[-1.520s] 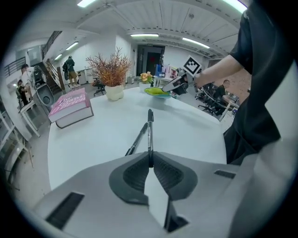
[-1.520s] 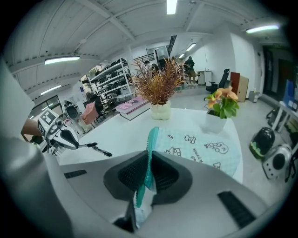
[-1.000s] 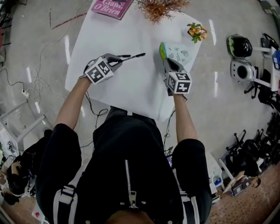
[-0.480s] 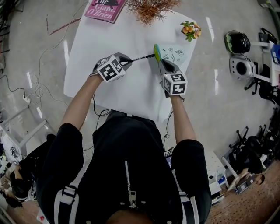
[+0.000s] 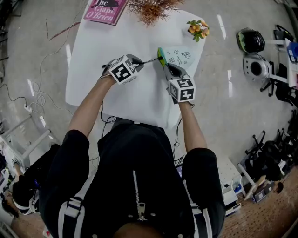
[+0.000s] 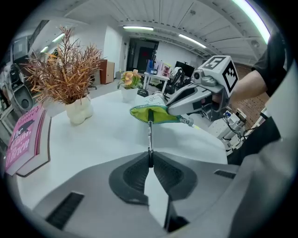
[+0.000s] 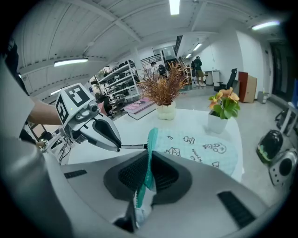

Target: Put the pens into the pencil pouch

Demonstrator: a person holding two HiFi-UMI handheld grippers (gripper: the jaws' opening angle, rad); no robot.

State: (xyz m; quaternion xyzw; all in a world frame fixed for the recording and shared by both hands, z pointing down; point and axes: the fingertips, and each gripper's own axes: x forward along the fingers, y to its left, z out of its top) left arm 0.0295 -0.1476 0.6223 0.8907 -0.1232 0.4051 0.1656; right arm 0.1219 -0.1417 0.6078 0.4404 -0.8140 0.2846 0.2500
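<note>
White table (image 5: 93,60), pink "O'Brien" book (image 5: 103,10), pen (image 5: 150,60) at pouch (image 5: 180,56)

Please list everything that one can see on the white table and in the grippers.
table: one, white, middle of head view.
pen: one, black, in left gripper, tip at pencil pouch mouth.
pencil pouch: one, mint, green lining, on table, rim in right gripper.
book: one, pink, far left corner.
dried plant: one, brown, white vase, far edge.
flower pot: one, white, orange flowers, far right.
left gripper: one, grey, fingers shut on pen.
right gripper: one, grey, fingers shut on pencil pouch.
</note>
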